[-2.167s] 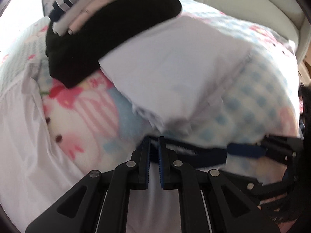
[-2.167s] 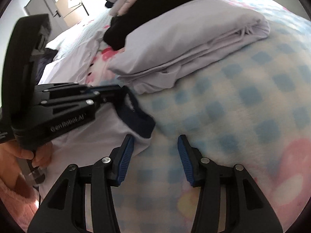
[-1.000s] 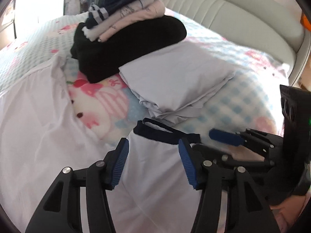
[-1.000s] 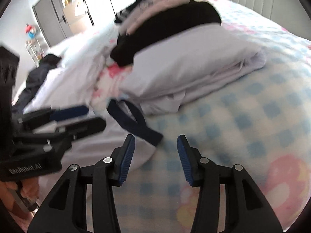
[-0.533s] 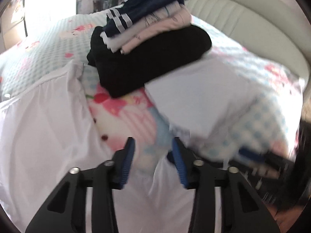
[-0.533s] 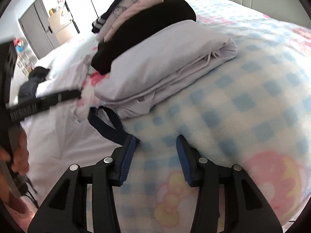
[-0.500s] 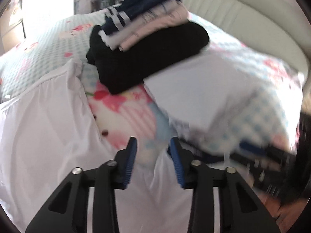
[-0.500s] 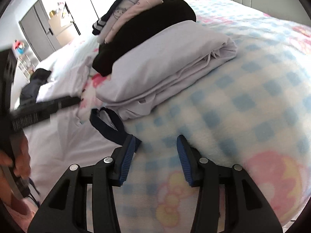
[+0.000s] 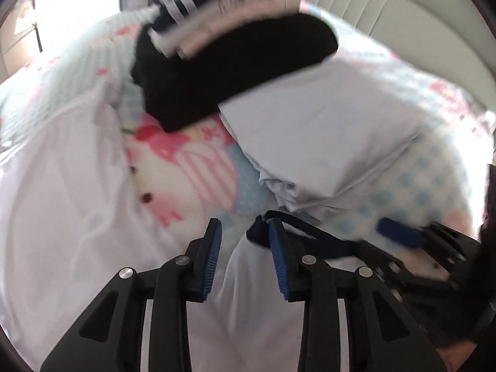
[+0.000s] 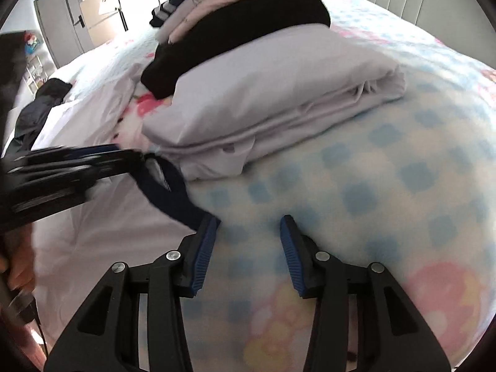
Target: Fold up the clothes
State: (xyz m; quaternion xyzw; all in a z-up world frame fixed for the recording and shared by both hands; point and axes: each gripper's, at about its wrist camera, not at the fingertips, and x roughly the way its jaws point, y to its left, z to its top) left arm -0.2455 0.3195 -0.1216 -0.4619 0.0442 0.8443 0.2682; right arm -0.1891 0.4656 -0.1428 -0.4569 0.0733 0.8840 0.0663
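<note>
Shirt: white, blue collar, flat on bed, beside folded pile.
Left gripper: spread, at collar.
Right gripper: spread, holding nothing.
Tip: pinch collar edges evenly.

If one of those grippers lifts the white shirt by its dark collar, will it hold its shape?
Probably not. The white shirt already lies creased and rumpled, so it would likely hang limp. Its navy collar curls in a loose loop, so it may sag or twist. It looks thin, likely light.
</note>
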